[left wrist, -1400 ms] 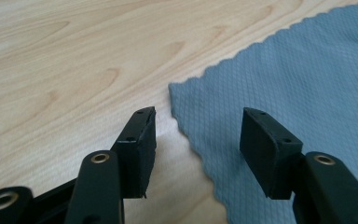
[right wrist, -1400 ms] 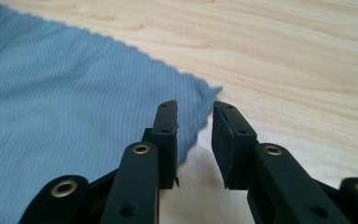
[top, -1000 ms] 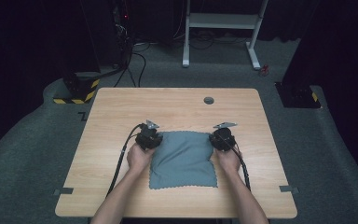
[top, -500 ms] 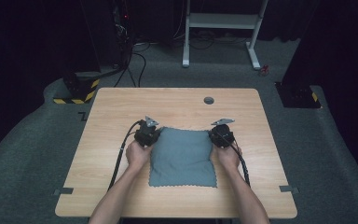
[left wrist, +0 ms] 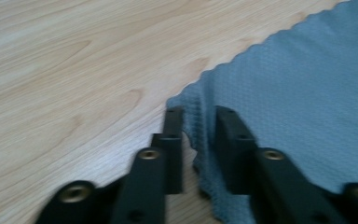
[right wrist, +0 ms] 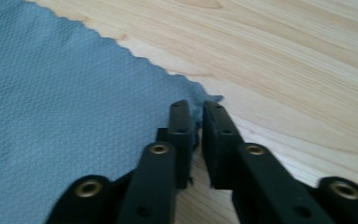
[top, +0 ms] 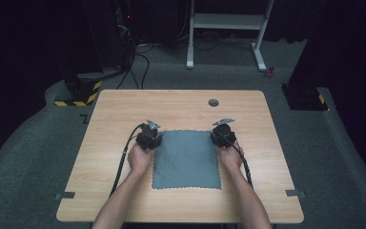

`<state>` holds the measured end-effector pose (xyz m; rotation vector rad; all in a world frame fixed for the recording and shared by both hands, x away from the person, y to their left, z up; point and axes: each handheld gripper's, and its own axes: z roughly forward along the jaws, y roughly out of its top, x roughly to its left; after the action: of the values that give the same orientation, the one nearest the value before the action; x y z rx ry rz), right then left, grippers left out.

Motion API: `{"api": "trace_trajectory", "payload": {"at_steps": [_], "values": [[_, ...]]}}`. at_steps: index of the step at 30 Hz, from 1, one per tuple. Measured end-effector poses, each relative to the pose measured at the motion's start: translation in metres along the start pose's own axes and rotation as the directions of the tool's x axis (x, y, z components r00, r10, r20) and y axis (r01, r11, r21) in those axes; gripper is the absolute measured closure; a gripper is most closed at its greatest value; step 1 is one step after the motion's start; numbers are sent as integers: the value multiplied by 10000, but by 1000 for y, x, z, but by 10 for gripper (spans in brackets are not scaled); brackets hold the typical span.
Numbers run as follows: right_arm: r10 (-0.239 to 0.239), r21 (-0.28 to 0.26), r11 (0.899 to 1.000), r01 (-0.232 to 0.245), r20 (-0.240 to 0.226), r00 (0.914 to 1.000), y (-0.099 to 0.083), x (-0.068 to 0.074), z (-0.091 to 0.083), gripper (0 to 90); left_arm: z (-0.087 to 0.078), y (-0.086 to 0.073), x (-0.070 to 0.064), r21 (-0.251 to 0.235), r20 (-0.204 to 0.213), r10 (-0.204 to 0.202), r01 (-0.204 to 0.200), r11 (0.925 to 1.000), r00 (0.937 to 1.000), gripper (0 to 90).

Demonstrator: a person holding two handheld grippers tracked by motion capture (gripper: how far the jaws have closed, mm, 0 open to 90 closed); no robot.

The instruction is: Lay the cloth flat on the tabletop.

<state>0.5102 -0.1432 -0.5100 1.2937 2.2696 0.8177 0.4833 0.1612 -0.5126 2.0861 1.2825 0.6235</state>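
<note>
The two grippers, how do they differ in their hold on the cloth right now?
The left gripper has its jaws parted, the blue-grey cloth loose between them; the right gripper has its jaws nearly closed, pinching it. The left sits at the cloth's far left corner, the right at its far right. Both lie low over the table.

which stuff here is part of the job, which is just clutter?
In use:
grey cloth
left gripper, jaws either side of a far corner
right gripper, jaws nipping the other far corner

Just there:
table
white frame on floor
</note>
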Motion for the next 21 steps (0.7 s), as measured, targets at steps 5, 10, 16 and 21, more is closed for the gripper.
{"api": "trace_trajectory", "payload": {"at_steps": [5,10,16,21], "values": [[128,-764,9969,-170,-557,9984,-8,6,-25,773,-19,-7,-3,-648,667,-186,229,9976,9976,560],[-738,-1010,9932,577,-1644,9836,-32,31,-41,793,-38,-22,-21,-886,1767,737,-587,9943,9815,535],[-835,-816,9941,709,-1620,9833,-61,28,-45,767,-40,-42,-31,-272,1907,1631,-1609,9866,9680,515],[-537,-563,9972,485,-931,9942,-68,16,-53,752,-47,-50,-18,-255,1244,1500,-1480,9887,9808,495]]}}
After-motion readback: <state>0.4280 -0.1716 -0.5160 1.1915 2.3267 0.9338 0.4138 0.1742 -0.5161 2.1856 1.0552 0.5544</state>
